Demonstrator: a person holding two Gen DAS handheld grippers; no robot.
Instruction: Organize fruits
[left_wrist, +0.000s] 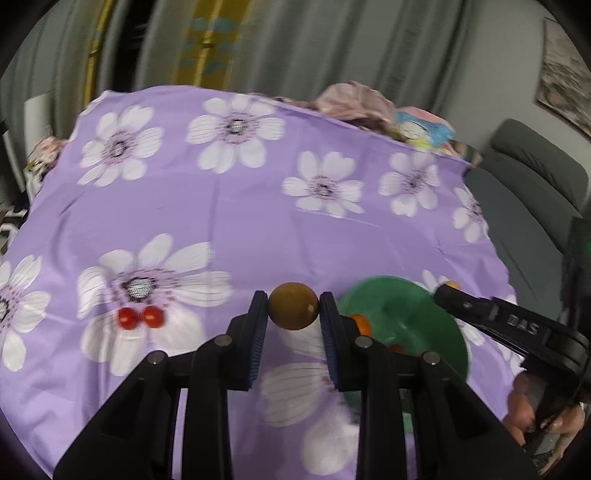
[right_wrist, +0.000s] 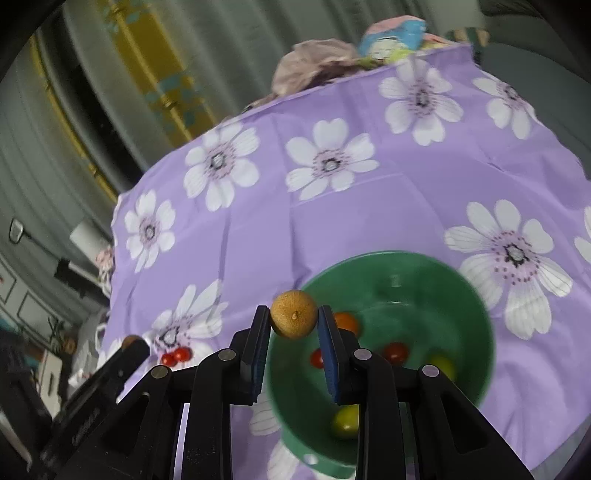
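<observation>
My left gripper is shut on a brown round fruit, held above the purple flowered cloth. To its right stands a green bowl, partly hidden by the fingers. My right gripper is shut on a tan round fruit over the near-left rim of the green bowl. In that bowl lie an orange fruit, red tomatoes and yellow-green fruits. Two red tomatoes lie on the cloth to the left.
The purple cloth covers the table to its edges. Bundled fabric and a colourful toy sit at the far edge. A grey chair stands at the right. A hand holds the right gripper's handle. Curtains hang behind.
</observation>
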